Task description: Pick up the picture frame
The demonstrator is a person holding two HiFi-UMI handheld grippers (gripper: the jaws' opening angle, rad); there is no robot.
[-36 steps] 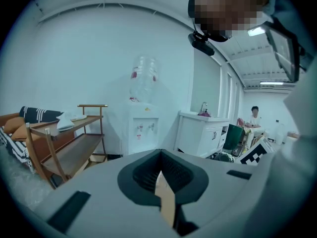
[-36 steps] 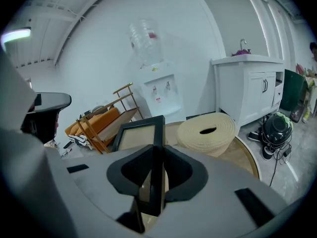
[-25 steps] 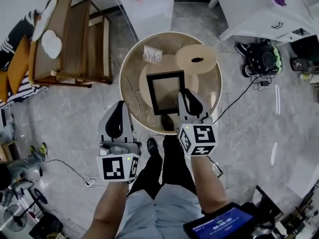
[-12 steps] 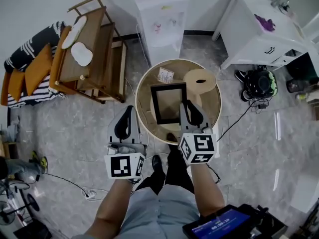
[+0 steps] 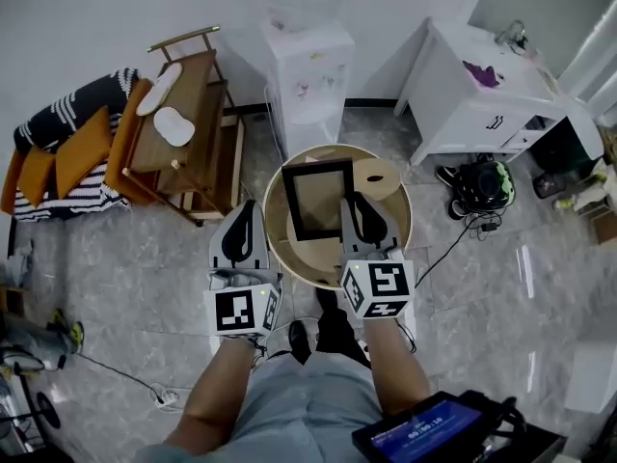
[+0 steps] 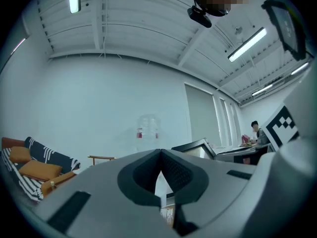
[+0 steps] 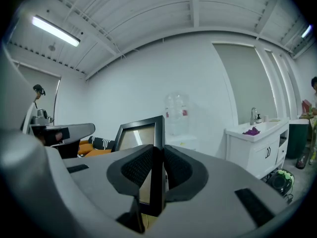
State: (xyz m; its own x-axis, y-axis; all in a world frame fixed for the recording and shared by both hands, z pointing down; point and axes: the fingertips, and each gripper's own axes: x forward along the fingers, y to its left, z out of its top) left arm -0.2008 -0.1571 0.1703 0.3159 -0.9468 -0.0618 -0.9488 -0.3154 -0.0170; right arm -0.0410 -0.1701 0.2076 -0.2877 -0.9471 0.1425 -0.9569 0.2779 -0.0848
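The black picture frame [image 5: 315, 199] hangs in the air over the round wooden table [image 5: 397, 228], held by its right edge. My right gripper [image 5: 353, 204] is shut on that edge. In the right gripper view the frame [image 7: 139, 135] stands upright and the pads of my right gripper [image 7: 157, 151] press on both faces of its black border. My left gripper [image 5: 245, 210] is left of the frame, apart from it. In its own view the left gripper [image 6: 159, 156] is shut with nothing between the jaws, and the frame [image 6: 197, 146] shows to the right.
A pale wooden disc [image 5: 378, 176] lies on the table's far right. Behind the table stand a white water dispenser [image 5: 308, 58], a wooden rack [image 5: 183, 133] and a white cabinet [image 5: 472, 104]. A striped sofa with orange cushions [image 5: 67, 152] is at far left. Cables cross the floor.
Both grippers have risen, and the frame has gone up with the right one. The table and floor now look smaller and farther below.
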